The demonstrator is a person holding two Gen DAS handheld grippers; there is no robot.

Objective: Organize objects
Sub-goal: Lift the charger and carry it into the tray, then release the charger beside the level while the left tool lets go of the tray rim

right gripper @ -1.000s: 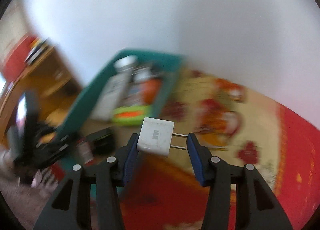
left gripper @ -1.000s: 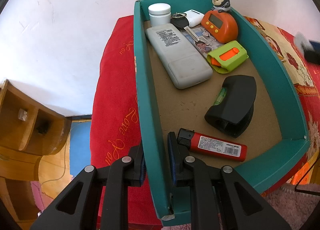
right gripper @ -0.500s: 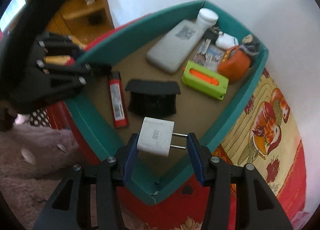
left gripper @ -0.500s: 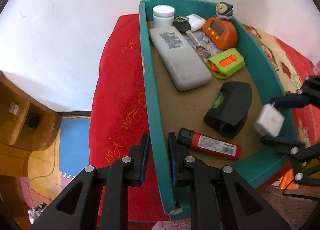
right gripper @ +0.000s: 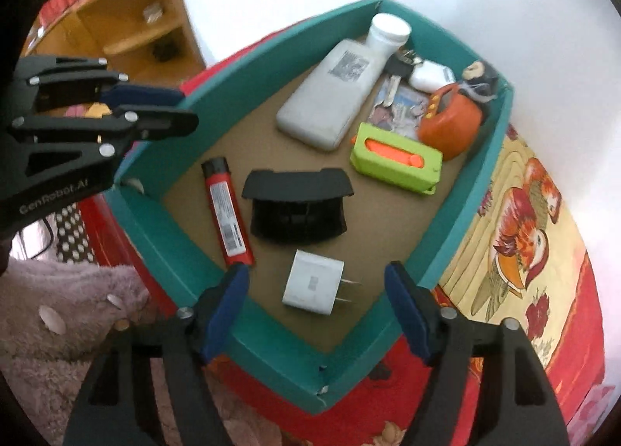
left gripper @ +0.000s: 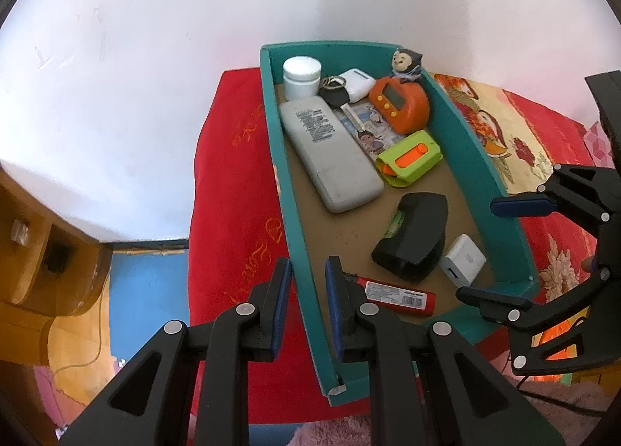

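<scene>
While the left tool [left gripper: 306, 302] clamps the teal tray [left gripper: 481, 159] wall, the right tool [right gripper: 316, 308] is opening, nothing gripped. Beneath it lies the white charger [right gripper: 313, 282], probably light and rigid; grip its flat sides.

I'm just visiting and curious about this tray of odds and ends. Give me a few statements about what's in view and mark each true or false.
1. The white charger lies on the tray floor, free of the right gripper. True.
2. The left gripper holds the red lighter. False: it clamps the tray's wall.
3. The black holder sits between lighter and charger. True.
4. The white jar lies outside the tray. False: it stands in a far corner.
</scene>
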